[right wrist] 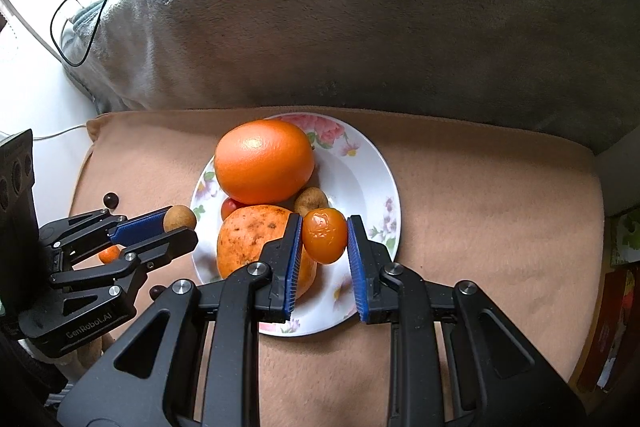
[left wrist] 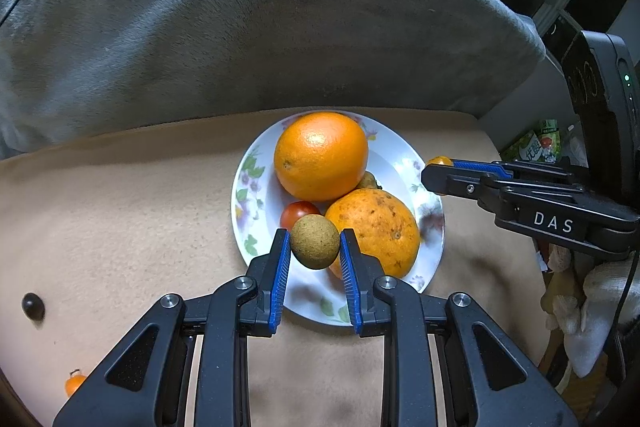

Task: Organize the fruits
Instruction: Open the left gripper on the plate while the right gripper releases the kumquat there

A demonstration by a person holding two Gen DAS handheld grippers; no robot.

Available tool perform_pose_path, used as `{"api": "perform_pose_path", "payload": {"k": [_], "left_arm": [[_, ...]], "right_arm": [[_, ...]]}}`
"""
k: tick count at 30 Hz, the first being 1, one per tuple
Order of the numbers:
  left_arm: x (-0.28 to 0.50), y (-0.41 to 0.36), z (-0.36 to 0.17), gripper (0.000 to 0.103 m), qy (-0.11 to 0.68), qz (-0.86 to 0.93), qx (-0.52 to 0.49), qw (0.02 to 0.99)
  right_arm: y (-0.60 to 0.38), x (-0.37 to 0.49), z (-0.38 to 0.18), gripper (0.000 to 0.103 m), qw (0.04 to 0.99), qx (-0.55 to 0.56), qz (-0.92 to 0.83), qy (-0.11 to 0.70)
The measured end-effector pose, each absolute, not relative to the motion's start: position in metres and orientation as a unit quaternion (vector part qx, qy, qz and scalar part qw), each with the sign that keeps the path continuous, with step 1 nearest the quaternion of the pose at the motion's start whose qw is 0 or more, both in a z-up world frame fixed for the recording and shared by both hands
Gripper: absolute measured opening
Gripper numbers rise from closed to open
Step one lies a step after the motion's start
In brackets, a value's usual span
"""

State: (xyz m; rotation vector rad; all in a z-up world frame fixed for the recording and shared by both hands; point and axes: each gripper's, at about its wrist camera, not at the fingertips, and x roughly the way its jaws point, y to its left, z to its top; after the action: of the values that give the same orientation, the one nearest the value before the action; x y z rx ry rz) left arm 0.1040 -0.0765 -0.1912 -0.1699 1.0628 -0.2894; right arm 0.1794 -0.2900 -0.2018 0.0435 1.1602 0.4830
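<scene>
A white floral plate point(left wrist: 404, 155) point(right wrist: 372, 167) on a tan cushion holds a smooth orange point(left wrist: 320, 155) point(right wrist: 264, 161), a speckled orange point(left wrist: 376, 227) point(right wrist: 252, 235), a red cherry tomato point(left wrist: 298, 213) point(right wrist: 230, 207) and a small brown fruit point(right wrist: 310, 199). My left gripper point(left wrist: 314, 247) point(right wrist: 178, 223) is shut on a brown longan point(left wrist: 314, 241) point(right wrist: 180, 217) over the plate's near edge. My right gripper point(right wrist: 324, 239) point(left wrist: 436, 169) is shut on a small orange tomato point(right wrist: 324, 235) point(left wrist: 439, 160) above the plate.
A grey blanket point(left wrist: 240, 19) rises behind the tan cushion point(left wrist: 120, 207). A dark round fruit point(left wrist: 33, 306) point(right wrist: 111, 200) and a small orange fruit point(left wrist: 74, 383) point(right wrist: 109, 254) lie on the cushion to the left. Another dark fruit point(right wrist: 157, 291) lies near the left gripper.
</scene>
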Motion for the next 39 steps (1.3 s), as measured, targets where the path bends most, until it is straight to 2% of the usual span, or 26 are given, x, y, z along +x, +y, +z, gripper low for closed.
{"api": "perform_pose_path", "payload": {"k": [11,13,15,16,17,19,23,25,27,28,30,39], "left_arm": [[0.105,-0.079,-0.193,0.024,0.503,-0.136,-0.081,0.849],[0.105,-0.08,-0.193,0.024,0.504,-0.136,-0.08,0.849],[0.105,-0.079,-0.193,0.024,0.505,-0.136,-0.08,0.849],[0.105,-0.079,-0.193,0.024,0.505,-0.137,-0.079,0.849],[0.105,-0.08,-0.193,0.025,0.504,-0.137,-0.078,0.849],[0.106,-0.08,-0.192,0.036,0.502,-0.139,-0.077,0.85],[0.106,-0.08,-0.192,0.044,0.5,-0.139,-0.073,0.851],[0.105,-0.081,-0.191,0.059,0.498,-0.139,-0.07,0.853],[0.105,-0.082,-0.19,0.061,0.497,-0.14,-0.068,0.854],[0.105,-0.083,-0.19,0.063,0.496,-0.139,-0.066,0.854],[0.106,-0.085,-0.189,0.069,0.496,-0.137,-0.062,0.855],[0.104,-0.086,-0.188,0.07,0.498,-0.135,-0.052,0.855]], "right_arm": [[-0.29,0.18,-0.202,0.024,0.808,0.018,0.226,0.544],[-0.29,0.181,-0.202,0.032,0.81,0.017,0.224,0.542],[-0.29,0.182,-0.2,0.047,0.812,0.017,0.222,0.539],[-0.291,0.182,-0.199,0.049,0.814,0.018,0.222,0.536],[-0.291,0.183,-0.198,0.05,0.815,0.019,0.221,0.535],[-0.292,0.183,-0.197,0.05,0.816,0.02,0.22,0.534],[-0.294,0.185,-0.196,0.053,0.819,0.023,0.214,0.532],[-0.294,0.186,-0.195,0.054,0.821,0.024,0.211,0.531],[-0.294,0.188,-0.195,0.056,0.821,0.024,0.208,0.53],[-0.294,0.188,-0.194,0.058,0.821,0.024,0.207,0.531],[-0.293,0.19,-0.194,0.074,0.823,0.024,0.206,0.529],[-0.288,0.187,-0.187,0.076,0.831,-0.005,0.183,0.525]]}}
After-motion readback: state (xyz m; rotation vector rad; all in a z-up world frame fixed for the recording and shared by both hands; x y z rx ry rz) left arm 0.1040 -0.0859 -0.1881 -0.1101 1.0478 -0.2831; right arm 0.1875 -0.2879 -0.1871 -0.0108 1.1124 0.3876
